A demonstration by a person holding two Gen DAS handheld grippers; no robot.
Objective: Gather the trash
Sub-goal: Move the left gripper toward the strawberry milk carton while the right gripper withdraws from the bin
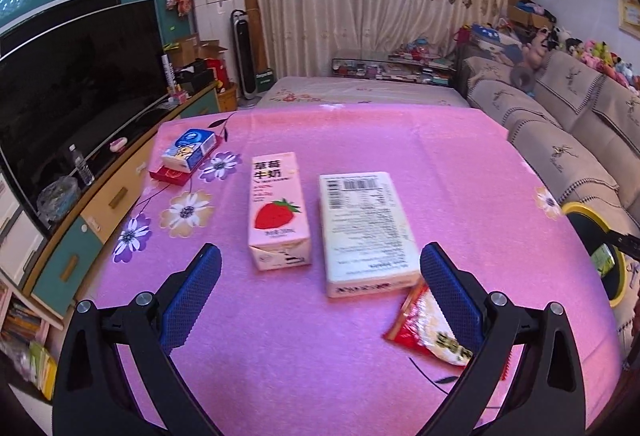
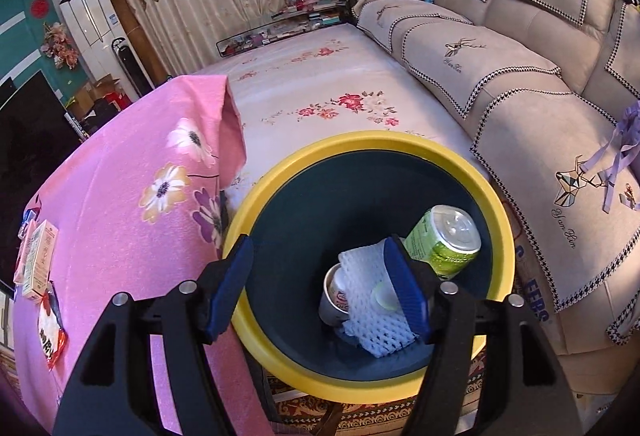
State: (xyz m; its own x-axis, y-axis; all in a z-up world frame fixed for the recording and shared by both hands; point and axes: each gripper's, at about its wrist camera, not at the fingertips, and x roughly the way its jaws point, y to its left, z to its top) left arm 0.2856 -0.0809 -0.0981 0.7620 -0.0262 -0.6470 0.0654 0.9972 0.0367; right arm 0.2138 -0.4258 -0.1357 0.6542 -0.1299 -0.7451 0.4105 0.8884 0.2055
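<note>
On the pink flowered tablecloth point(image 1: 280, 356) lie a strawberry milk carton point(image 1: 278, 209), a cream box with a barcode point(image 1: 366, 232) and a red snack wrapper point(image 1: 428, 332). My left gripper point(image 1: 320, 270) hangs open just in front of the carton and box, nothing between its blue pads; its right finger covers part of the wrapper. My right gripper point(image 2: 320, 276) is open above the yellow-rimmed dark bin point(image 2: 276, 179). Inside the bin rest a green can point(image 2: 444, 240), a white foam net point(image 2: 370, 304) and a small cup point(image 2: 336, 292). The foam net lies below the right pad, not held.
A tissue pack on a red box point(image 1: 186, 155) sits at the table's far left. The TV point(image 1: 72, 87) and cabinet stand left, a beige sofa point(image 2: 520, 75) right, a floral bed point(image 2: 320, 87) behind. The bin point(image 1: 600, 256) stands off the table's right edge.
</note>
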